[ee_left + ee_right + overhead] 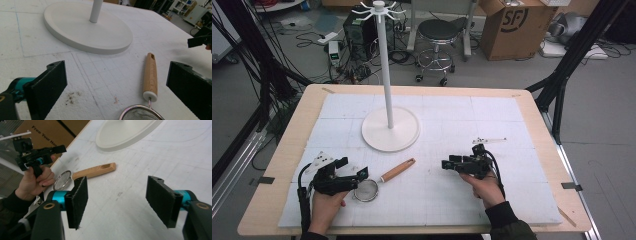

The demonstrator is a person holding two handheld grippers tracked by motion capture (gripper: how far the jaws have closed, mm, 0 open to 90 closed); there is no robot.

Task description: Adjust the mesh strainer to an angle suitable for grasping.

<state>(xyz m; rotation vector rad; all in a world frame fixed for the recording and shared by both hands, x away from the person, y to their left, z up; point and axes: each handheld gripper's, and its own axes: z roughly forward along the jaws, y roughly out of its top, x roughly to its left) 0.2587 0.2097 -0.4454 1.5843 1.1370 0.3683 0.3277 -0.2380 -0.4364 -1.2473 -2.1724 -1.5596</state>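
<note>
The strainer [377, 184] lies flat on the white foam mat [512, 200] that covers the desk [287, 150]. The landmark is the round base of the white rack stand [390, 129], and the strainer rests just in front of it, on the person's side. Its mesh bowl points toward the person, and its wooden handle [398, 170] angles away toward the stand base without touching it. In the left gripper view the handle [150, 75] ends in a white collar and a short wire neck that joins the metal rim of the bowl. The slotted far end of the handle is near the rim of the stand base [87, 27] but apart from it.

The left hand-held gripper [353, 179] sits in front of the stand base and to its left, level with the strainer bowl. Its jaws are spread wide and grasp nothing. One jaw tip is just beside the bowl rim, and contact cannot be confirmed from the high view. In its own view the bowl rim lies between the two pads, and both pads are clear of it.

The right hand-held gripper [451, 163] is in front of the stand base and to its right, well apart from the strainer. Its jaws are released and spread, with only bare mat between the pads [80, 200].
</note>
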